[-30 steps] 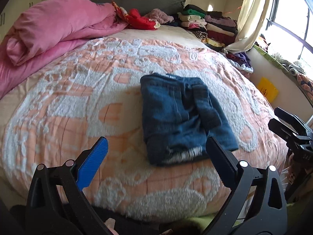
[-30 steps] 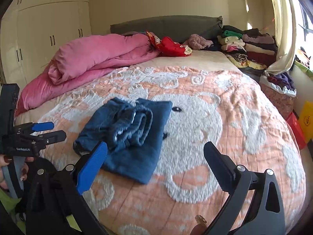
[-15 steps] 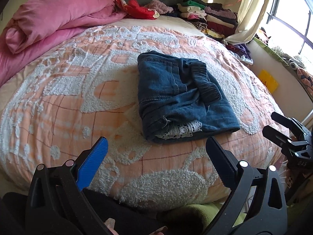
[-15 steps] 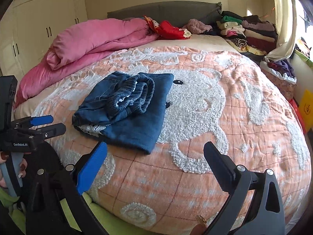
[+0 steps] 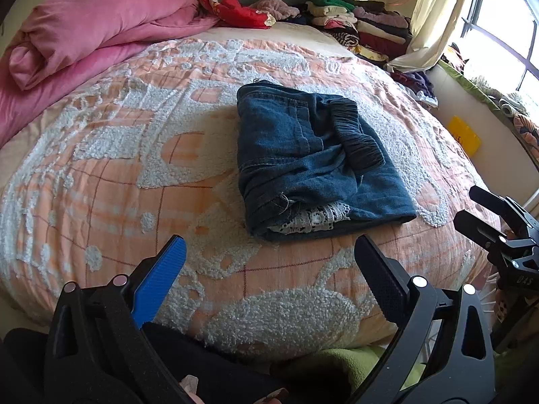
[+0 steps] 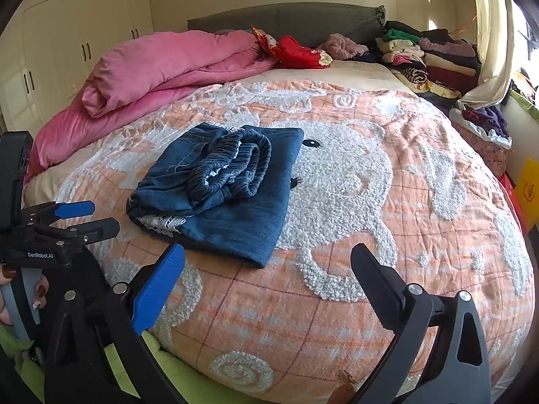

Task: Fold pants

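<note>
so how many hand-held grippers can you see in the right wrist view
2. The right hand-held gripper fills the bottom foreground, jaws wide apart. The left hand-held gripper sits at the left edge, beside the folded jeans.

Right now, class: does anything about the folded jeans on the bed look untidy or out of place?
Yes. On the jeans, the elastic waistband lies bunched on top instead of flat, and white lace trim pokes from the near edge.

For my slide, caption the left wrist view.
Folded jeans on the bedspread, open left gripper hovering short.
</note>
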The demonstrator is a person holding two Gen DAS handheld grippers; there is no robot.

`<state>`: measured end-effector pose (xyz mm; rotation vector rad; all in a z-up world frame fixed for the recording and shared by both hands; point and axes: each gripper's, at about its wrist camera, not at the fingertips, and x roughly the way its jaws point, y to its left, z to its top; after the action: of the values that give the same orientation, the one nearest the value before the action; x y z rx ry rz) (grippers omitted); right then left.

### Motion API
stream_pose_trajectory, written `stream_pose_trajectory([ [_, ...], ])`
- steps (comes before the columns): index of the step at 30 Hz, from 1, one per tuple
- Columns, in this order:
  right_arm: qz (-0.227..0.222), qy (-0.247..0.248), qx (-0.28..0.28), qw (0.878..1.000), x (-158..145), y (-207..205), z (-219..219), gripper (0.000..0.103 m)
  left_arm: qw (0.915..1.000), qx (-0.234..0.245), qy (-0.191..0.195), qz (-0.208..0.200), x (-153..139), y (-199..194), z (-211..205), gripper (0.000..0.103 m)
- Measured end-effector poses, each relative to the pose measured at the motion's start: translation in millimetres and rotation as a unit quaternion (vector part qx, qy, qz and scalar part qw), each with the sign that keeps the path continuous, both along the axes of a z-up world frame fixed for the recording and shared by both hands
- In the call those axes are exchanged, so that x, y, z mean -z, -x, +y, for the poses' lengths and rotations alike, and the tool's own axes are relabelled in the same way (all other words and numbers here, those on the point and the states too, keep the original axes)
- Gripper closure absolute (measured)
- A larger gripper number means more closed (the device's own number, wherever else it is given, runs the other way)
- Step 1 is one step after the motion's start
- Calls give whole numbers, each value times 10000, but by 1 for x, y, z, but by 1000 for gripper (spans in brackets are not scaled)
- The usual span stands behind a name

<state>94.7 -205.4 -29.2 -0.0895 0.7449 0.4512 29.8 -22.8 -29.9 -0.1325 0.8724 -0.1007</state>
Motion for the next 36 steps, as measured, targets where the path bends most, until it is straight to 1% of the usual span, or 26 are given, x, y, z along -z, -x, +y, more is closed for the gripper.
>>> stream_pose_trajectory([
  [36,-2,-4,43,10000,-3,1,-1,5,9998,-190,-68,-2,-6,4,1,10],
])
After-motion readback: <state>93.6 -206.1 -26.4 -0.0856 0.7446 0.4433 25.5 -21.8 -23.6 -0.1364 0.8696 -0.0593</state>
